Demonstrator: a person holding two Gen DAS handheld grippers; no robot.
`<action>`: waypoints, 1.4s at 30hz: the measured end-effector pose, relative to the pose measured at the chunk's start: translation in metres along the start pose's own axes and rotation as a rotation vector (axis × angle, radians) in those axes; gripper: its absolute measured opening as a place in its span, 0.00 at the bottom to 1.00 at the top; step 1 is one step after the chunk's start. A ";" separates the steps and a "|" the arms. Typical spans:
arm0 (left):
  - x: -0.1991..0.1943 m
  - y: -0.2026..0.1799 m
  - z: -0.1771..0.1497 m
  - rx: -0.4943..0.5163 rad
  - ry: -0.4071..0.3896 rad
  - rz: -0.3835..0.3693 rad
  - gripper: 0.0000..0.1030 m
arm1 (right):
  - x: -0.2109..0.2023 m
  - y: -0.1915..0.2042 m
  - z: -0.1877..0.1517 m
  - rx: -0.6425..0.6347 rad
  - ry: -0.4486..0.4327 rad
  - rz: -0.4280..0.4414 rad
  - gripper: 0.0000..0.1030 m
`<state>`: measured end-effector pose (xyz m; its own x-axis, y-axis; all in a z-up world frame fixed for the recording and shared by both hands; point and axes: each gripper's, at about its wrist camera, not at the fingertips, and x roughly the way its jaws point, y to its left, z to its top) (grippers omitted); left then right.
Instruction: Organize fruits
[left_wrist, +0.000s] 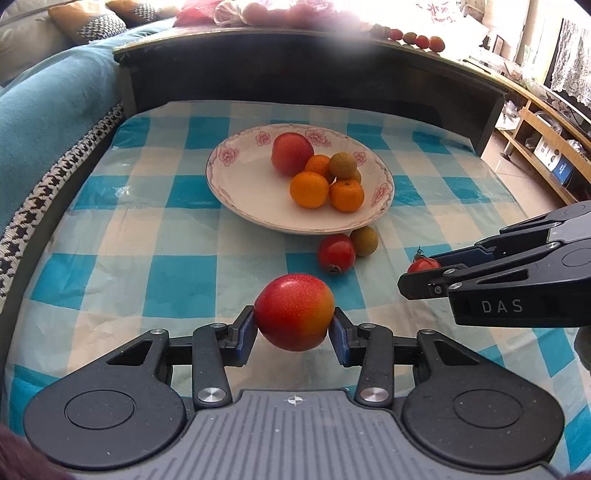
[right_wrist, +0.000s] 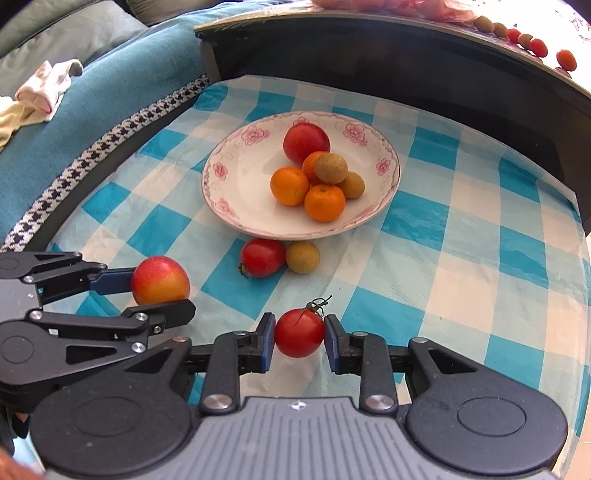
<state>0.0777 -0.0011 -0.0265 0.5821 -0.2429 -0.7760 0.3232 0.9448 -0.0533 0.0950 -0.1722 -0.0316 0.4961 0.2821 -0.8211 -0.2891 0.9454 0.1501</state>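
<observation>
Each claw (left_wrist: 293, 330) is matte black plastic: two round discs at the base, angled link arms joined by silver screws, and blue pads (left_wrist: 246, 334) lining the fingers. A grey ribbed plate with a small cross mark sits between the discs. The other claw (left_wrist: 421, 275) carries white letters "DAS" on its side.

Bright daylight, fisheye-warped edges, top glare
</observation>
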 end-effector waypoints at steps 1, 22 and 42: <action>-0.001 0.000 0.003 -0.002 -0.007 -0.004 0.49 | -0.001 -0.001 0.002 0.004 -0.007 0.002 0.40; 0.014 -0.001 0.045 -0.025 -0.069 0.001 0.49 | 0.006 -0.014 0.044 0.051 -0.079 0.000 0.40; 0.034 0.005 0.061 -0.027 -0.073 0.035 0.48 | 0.026 -0.026 0.062 0.072 -0.093 -0.002 0.40</action>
<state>0.1445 -0.0183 -0.0145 0.6456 -0.2243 -0.7300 0.2821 0.9583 -0.0449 0.1658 -0.1789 -0.0231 0.5717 0.2913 -0.7670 -0.2301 0.9542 0.1910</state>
